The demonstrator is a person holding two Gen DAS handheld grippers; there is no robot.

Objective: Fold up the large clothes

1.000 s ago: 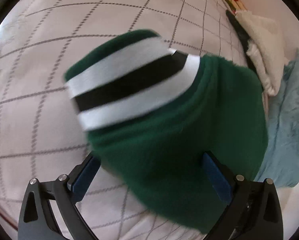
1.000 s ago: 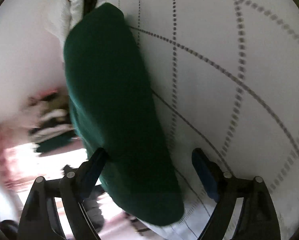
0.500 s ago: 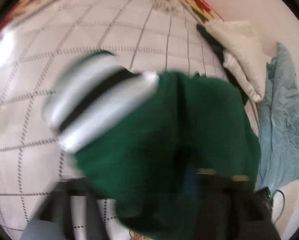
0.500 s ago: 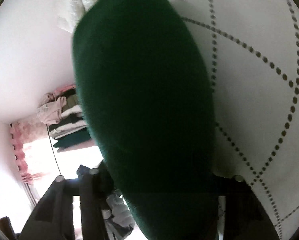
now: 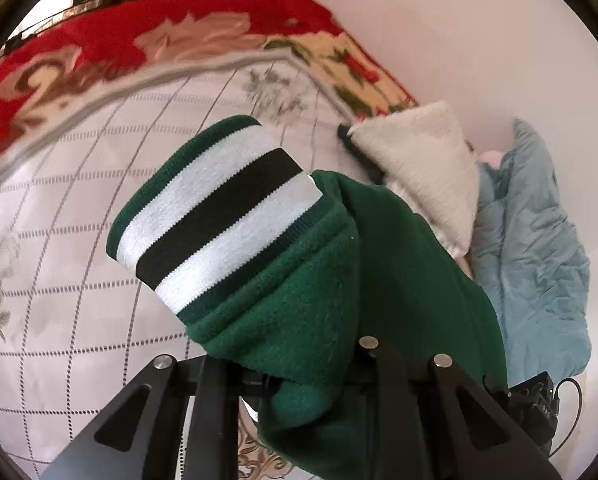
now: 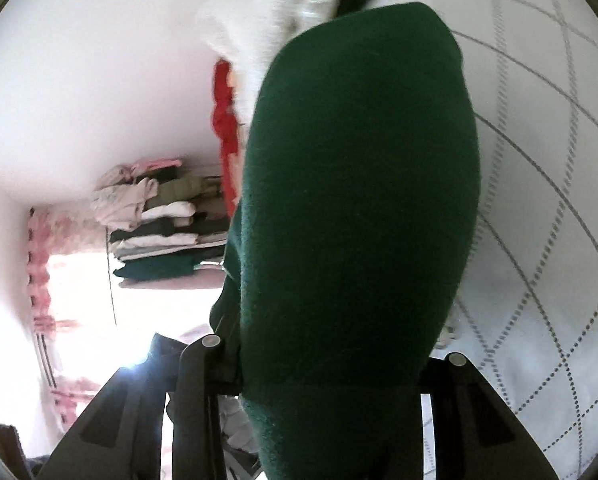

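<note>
A dark green fleece garment (image 5: 339, 280) with a white-and-black striped cuff (image 5: 219, 216) hangs lifted above the checked bed sheet (image 5: 59, 220). My left gripper (image 5: 295, 364) is shut on the green fabric just behind the cuff, and the cloth hides its pads. In the right wrist view the same green garment (image 6: 359, 180) drapes forward over my right gripper (image 6: 331, 360). Its jaws are closing with a thick bunch of fabric between them, which covers the pads. The cloth rises with it off the sheet (image 6: 539, 240).
A white pillow (image 5: 419, 172) and a blue blanket (image 5: 539, 260) lie at the bed's right side. A red floral blanket (image 5: 139, 48) lies along the far edge. A black device with a cable (image 5: 535, 404) sits nearby. Folded clothes (image 6: 159, 232) are stacked on a shelf beside a bright window.
Both grippers were open around the garment as it lay on the bed. Both have closed on the fabric and risen, lifting the cloth off the sheet.
</note>
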